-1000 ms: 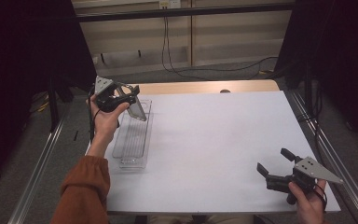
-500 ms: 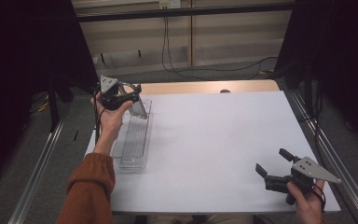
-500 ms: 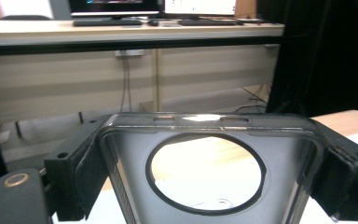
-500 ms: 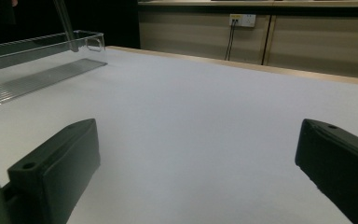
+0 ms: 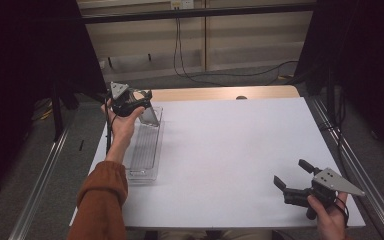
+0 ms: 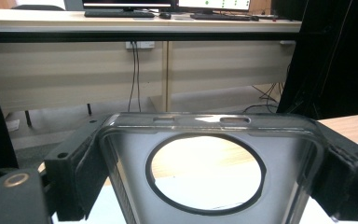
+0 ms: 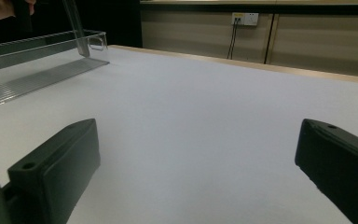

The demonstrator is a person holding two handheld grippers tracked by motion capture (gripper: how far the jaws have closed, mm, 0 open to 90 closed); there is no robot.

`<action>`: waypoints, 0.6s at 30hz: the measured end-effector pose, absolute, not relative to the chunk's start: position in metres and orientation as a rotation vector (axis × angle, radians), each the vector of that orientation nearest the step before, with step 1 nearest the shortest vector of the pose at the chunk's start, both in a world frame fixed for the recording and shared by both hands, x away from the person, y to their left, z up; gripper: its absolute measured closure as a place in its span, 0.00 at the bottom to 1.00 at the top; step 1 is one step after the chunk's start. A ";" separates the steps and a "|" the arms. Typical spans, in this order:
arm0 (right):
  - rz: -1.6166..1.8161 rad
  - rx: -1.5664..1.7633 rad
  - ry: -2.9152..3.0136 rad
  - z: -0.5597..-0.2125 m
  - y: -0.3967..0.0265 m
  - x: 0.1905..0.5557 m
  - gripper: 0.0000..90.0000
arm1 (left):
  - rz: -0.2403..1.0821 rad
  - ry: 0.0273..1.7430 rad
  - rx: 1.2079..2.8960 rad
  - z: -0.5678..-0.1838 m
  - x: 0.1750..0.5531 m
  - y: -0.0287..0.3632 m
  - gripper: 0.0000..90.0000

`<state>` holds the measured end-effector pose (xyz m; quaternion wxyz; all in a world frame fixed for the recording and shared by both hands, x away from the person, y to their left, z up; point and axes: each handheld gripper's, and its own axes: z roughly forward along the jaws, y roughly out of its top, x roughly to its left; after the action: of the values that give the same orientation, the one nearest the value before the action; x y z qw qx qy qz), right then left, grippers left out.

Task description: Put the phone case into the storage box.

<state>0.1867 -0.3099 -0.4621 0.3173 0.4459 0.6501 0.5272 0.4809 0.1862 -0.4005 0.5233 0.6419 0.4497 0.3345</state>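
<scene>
Left gripper [image 5: 147, 102] jaws clamp clear lid [image 6: 205, 177] above tray [image 5: 145, 150]; right gripper [image 5: 292, 177] jaws wide, empty.

A clear plastic tray [image 5: 145, 150] lies on the white table [image 5: 230, 145]; the clear lid [image 6: 205, 135] has a black-rimmed round hole, both grippers are black, the sleeve [image 5: 100, 200] rust-orange

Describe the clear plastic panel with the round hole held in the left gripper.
The clear plastic panel with a round hole looks like smoky transparent plastic with rounded corners, two small slots near its top edge and one large circular cutout. The left gripper clamps it by both side edges. It slants over the far end of the clear plastic tray.
</scene>
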 end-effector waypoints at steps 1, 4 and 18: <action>1.388 1.175 1.710 -0.462 -0.310 0.187 0.00 | 0.807 1.075 1.529 -0.401 0.482 0.186 0.13; 1.385 1.171 1.713 -0.462 -0.310 0.186 0.00 | 0.821 1.073 1.543 -0.403 0.484 0.185 0.13; 1.385 1.168 1.721 -0.462 -0.310 0.186 0.00 | 0.834 1.055 1.540 -0.414 0.492 0.180 0.13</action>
<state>0.1865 -0.3103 -0.4623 0.3160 0.4436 0.6534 0.5257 0.4916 0.1804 -0.4144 0.5212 0.6429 0.4404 0.3480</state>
